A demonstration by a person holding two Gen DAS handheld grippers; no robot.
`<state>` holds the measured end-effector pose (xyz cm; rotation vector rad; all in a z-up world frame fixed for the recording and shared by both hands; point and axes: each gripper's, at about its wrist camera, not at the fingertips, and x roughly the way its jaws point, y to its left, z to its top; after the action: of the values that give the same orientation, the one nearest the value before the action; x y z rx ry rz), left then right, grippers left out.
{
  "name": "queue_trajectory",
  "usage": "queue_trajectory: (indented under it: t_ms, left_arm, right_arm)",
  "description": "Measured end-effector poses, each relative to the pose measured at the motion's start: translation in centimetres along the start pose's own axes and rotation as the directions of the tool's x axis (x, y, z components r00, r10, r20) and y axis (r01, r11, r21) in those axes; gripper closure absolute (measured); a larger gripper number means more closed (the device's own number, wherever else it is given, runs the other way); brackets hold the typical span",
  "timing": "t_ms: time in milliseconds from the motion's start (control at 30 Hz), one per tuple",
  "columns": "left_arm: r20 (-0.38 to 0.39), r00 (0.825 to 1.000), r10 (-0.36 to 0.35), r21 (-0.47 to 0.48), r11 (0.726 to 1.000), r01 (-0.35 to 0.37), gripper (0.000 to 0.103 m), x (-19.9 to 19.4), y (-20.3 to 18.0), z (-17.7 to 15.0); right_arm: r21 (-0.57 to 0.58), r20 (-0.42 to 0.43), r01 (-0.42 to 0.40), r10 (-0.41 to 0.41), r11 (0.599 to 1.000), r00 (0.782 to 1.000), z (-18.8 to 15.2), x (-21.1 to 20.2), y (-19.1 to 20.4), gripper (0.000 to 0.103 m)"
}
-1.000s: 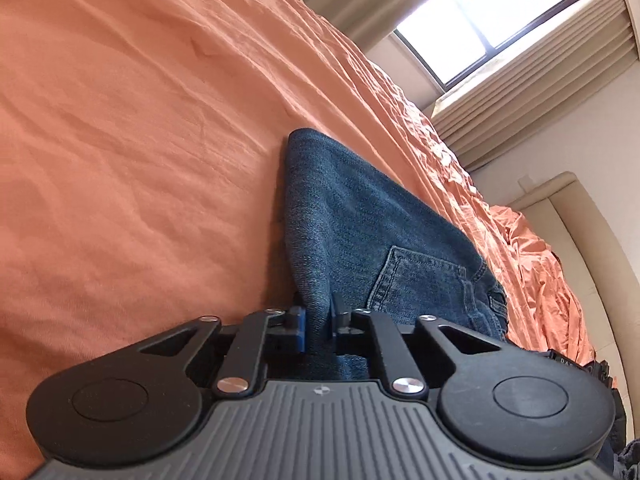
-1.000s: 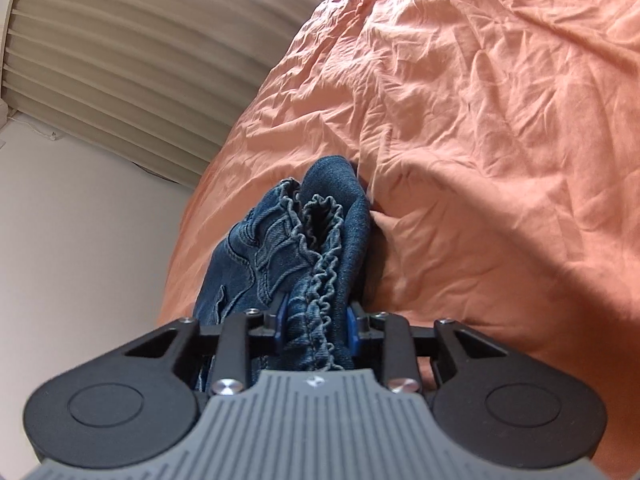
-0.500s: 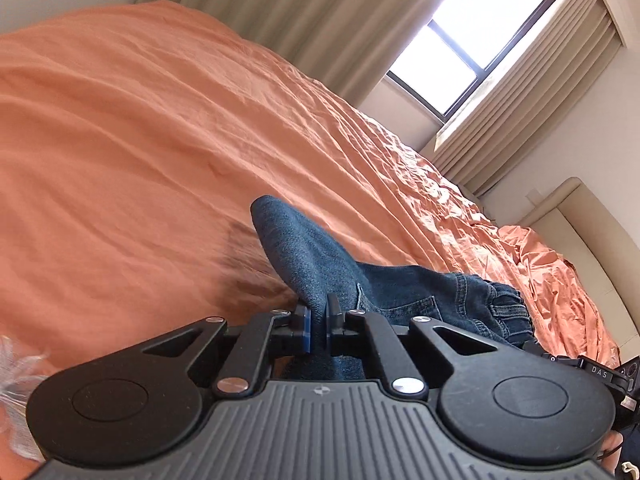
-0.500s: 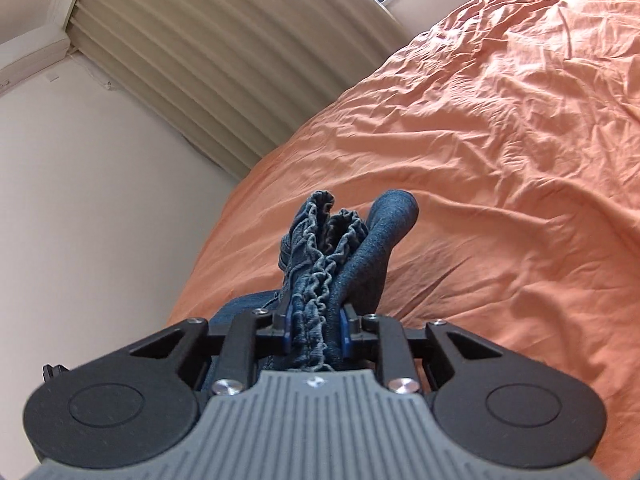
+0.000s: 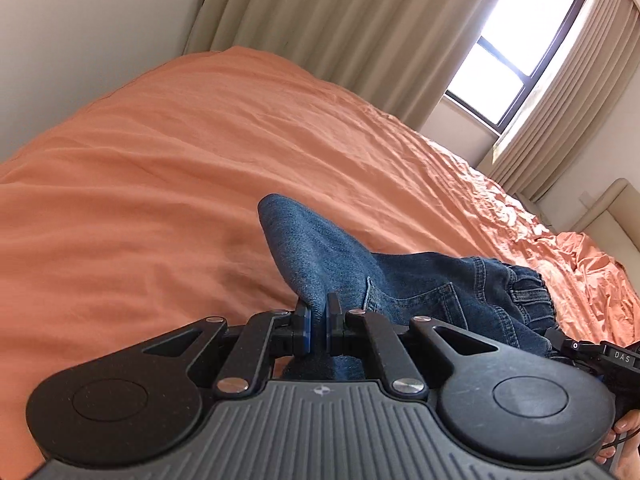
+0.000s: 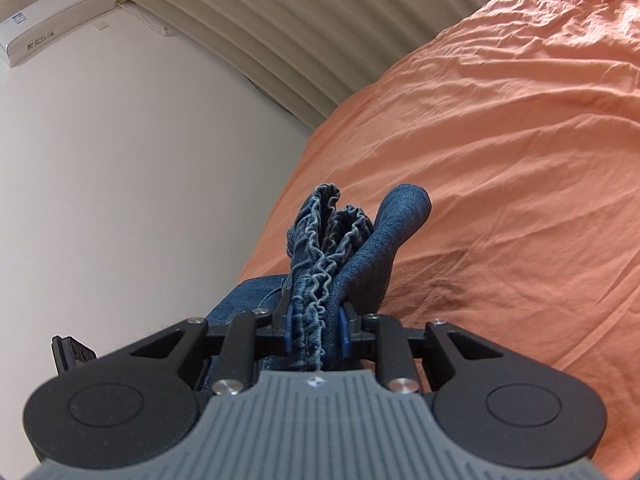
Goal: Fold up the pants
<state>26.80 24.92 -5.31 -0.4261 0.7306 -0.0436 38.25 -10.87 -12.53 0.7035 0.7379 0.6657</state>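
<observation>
Two hand-held grippers (image 5: 316, 322) (image 6: 314, 334) clamped on jeans (image 5: 420, 284)

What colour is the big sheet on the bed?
Orange. The bed sheet shows best in the left wrist view, spread wide and wrinkled.

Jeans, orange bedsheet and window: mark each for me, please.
jeans (image 5: 424, 284), left wrist view, on the denim by the back pocket.
orange bedsheet (image 5: 180, 168), left wrist view, on a bare stretch left of the denim.
window (image 5: 516, 44), left wrist view, on the bright glass pane.
</observation>
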Motion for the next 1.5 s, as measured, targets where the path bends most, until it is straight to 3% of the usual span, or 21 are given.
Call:
queue_trajectory:
  t_ms: [200,333,467,633,800,900,1000,1067,1167,1233,1300,1400,1500]
  left_arm:
    - [-0.115,0.989,0.091,0.061,0.995,-0.084,0.096,3.7,3.0,-2.4]
    - [-0.162,0.984,0.071,0.053,0.997,-0.063,0.091,5.4,5.1,-4.1]
    - [-0.155,0.985,0.071,0.053,0.997,-0.063,0.082,5.8,5.8,-4.8]
    - [-0.168,0.981,0.096,0.057,0.995,-0.088,0.077,3.9,6.1,-5.0]
    - [-0.228,0.962,0.149,0.127,0.984,-0.122,0.073,1.6,6.1,-6.0]
    - [-0.261,0.939,0.224,0.174,0.968,-0.182,0.073,0.4,5.3,-6.4]
    - [-0.235,0.928,0.288,0.214,0.947,-0.240,0.074,-1.6,4.2,-6.0]
    - [-0.189,0.933,0.305,0.238,0.936,-0.258,0.074,-3.6,2.7,-5.5]
    - [-0.111,0.950,0.293,0.265,0.930,-0.256,0.073,-7.2,0.0,-4.6]
    - [-0.055,0.956,0.288,0.298,0.919,-0.259,0.069,-9.2,-2.1,-4.1]
    - [0.028,0.955,0.296,0.314,0.904,-0.289,0.066,-11.3,-4.7,-3.8]
    - [0.120,0.958,0.259,0.323,0.903,-0.284,0.064,-14.0,-7.9,-4.4]
    - [0.223,0.951,0.216,0.348,0.893,-0.285,0.060,-16.5,-10.9,-5.9]
  right_arm:
    - [0.060,-0.083,0.098,-0.093,0.993,0.992,-3.4,2.7,-3.7,0.086]
    - [0.160,-0.112,0.118,-0.101,0.980,0.989,-4.4,3.3,-7.0,0.086]
    - [0.100,-0.136,0.185,-0.171,0.978,0.976,-4.3,4.7,-6.7,0.081]
    - [0.038,-0.136,0.242,-0.235,0.970,0.962,-3.7,5.4,-5.5,0.067]
    - [-0.067,-0.109,0.295,-0.301,0.953,0.947,-3.8,4.6,-3.8,0.060]
    - [-0.131,-0.069,0.328,-0.339,0.935,0.938,-3.9,2.7,-2.2,0.060]
    - [-0.238,-0.021,0.353,-0.368,0.905,0.930,-4.1,0.5,0.1,0.059]
    - [-0.307,0.017,0.352,-0.365,0.884,0.931,-4.3,-1.1,2.3,0.058]
    - [-0.416,0.084,0.362,-0.361,0.834,0.929,-5.1,-3.7,5.8,0.050]
    - [-0.483,0.126,0.375,-0.361,0.792,0.924,-5.9,-5.1,8.3,0.039]
    - [-0.529,0.157,0.374,-0.346,0.762,0.925,-6.8,-6.2,10.5,0.035]
    - [-0.576,0.190,0.359,-0.307,0.734,0.933,-8.4,-8.7,13.6,0.026]
    - [-0.605,0.230,0.358,-0.274,0.711,0.934,-10.3,-11.2,15.9,0.023]
